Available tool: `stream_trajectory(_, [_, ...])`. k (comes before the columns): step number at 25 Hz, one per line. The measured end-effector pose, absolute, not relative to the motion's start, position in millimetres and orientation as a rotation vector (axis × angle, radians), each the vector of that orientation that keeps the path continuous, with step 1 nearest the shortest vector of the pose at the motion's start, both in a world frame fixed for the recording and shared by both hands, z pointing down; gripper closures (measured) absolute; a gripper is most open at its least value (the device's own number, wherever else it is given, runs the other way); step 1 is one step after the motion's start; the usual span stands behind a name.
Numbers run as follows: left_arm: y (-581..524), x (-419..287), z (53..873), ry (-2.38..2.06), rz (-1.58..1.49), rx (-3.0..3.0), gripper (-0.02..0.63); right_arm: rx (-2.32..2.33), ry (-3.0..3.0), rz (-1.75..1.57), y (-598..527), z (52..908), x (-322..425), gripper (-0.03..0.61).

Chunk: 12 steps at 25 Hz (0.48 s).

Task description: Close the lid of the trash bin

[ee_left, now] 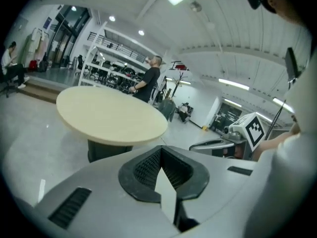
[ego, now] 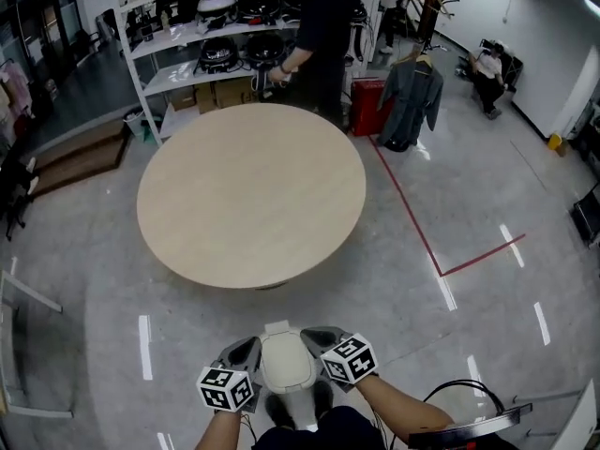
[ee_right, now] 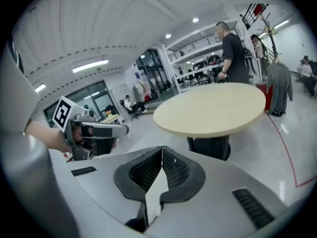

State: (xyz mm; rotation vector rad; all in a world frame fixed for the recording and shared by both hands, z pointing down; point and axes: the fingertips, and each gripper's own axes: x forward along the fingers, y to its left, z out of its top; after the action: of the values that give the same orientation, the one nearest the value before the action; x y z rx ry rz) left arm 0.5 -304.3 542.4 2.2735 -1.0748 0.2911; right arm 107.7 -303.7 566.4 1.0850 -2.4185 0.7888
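Observation:
A white trash bin (ego: 286,361) stands on the floor right below me, seen from above. Its domed lid fills the top, with a small tab at the far edge. The bin does not show in either gripper view. My left gripper (ego: 246,350) hangs just left of the bin and my right gripper (ego: 319,334) just right of it. I cannot tell whether either touches it. In the left gripper view the left gripper (ee_left: 159,150) has its dark ribbed pads met at the tips. The right gripper (ee_right: 162,150) shows the same in its own view. Nothing is held in either.
A round beige table (ego: 251,195) on a dark pedestal stands ahead. Behind it, a person in black (ego: 323,36) is at white shelves. A red floor line (ego: 412,218) runs on the right, past a hanging grey coat (ego: 412,101). A metal frame (ego: 19,345) is at left.

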Motion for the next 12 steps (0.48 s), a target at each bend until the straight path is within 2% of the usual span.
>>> stream_trajectory(6, [-326, -11, 431, -1.196, 0.087, 2.445, 0.623, 1.166, -2.603, 0.596, -329, 454, 113, 0.571])
stream_trajectory(12, [-315, -15, 380, -1.235, 0.037, 2.515, 0.623, 1.115, -2.713, 0.502, -325, 398, 105, 0.571])
